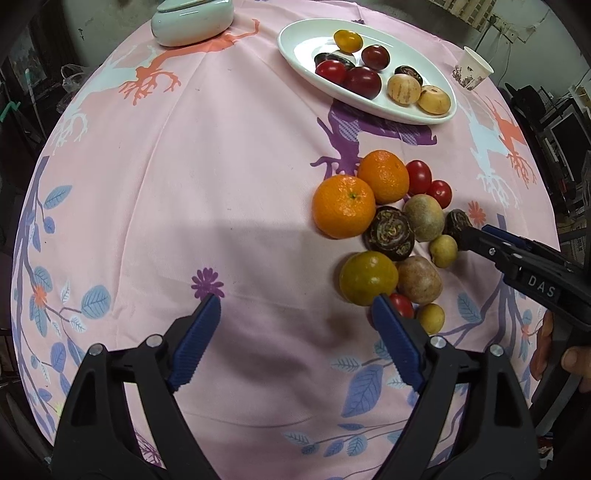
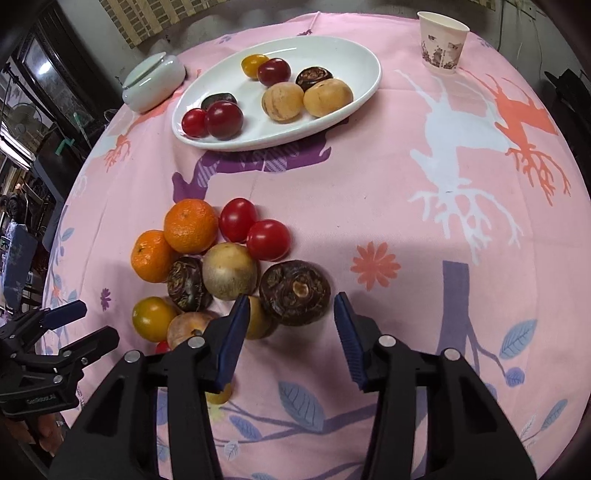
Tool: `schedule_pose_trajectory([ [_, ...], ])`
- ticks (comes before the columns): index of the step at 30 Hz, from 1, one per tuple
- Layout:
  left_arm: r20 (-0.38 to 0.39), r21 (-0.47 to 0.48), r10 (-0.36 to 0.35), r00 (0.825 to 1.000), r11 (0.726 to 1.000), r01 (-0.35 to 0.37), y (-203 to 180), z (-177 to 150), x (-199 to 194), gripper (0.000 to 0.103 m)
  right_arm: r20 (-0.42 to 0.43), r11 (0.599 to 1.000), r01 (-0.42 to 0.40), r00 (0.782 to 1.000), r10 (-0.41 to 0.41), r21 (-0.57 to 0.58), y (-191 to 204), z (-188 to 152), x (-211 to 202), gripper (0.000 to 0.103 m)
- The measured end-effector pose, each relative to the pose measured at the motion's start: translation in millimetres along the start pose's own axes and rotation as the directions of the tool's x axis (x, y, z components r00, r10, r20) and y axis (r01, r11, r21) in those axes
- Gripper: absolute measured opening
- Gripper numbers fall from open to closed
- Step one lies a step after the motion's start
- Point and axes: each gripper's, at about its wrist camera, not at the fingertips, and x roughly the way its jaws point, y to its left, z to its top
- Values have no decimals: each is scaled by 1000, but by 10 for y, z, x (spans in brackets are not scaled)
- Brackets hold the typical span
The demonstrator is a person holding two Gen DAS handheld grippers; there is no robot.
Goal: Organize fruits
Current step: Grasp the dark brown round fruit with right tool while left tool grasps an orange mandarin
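A white oval plate at the far side holds several small fruits: red tomatoes, a yellow one, tan round fruits and dark water chestnuts. A loose pile lies on the pink cloth: two oranges, red tomatoes, a yellow tomato, tan fruits and dark water chestnuts. My right gripper is open, its fingers on either side of a dark water chestnut. My left gripper is open and empty, left of the pile.
A pale green lidded dish stands at the far left. A paper cup stands at the far right. The round table has a pink patterned cloth.
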Motion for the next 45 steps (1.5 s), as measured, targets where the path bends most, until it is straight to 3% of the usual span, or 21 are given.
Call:
schedule_pose_trajectory([
  [7,-21,-3,-3,1000,1000,3,7,45,100,86,-23,1000,-13,1000,14,27,-26,78,106,49],
  [15,-28,-6,-2,1000,1000,2,18,86,124,87,-23,999,43,999,-43,15,-85,109,124,48],
  [24,-31,-2,-5,999,1000,5,-5,98,137,87,-61,998,50,997,-46,50,-22,192,240,48],
  [28,-37,-1,-4,999,1000,4,-16,82,135,87,-61,992,120,991,-122,-35,104,200,296,44],
  [33,-22,-17,-11,1000,1000,11,23,79,97,87,-54,995,104,993,-104,-3,-48,169,194,44],
  [45,12,50,-15,1000,999,14,-124,318,126,87,-41,994,42,998,-38,104,-473,-106,-44,44],
])
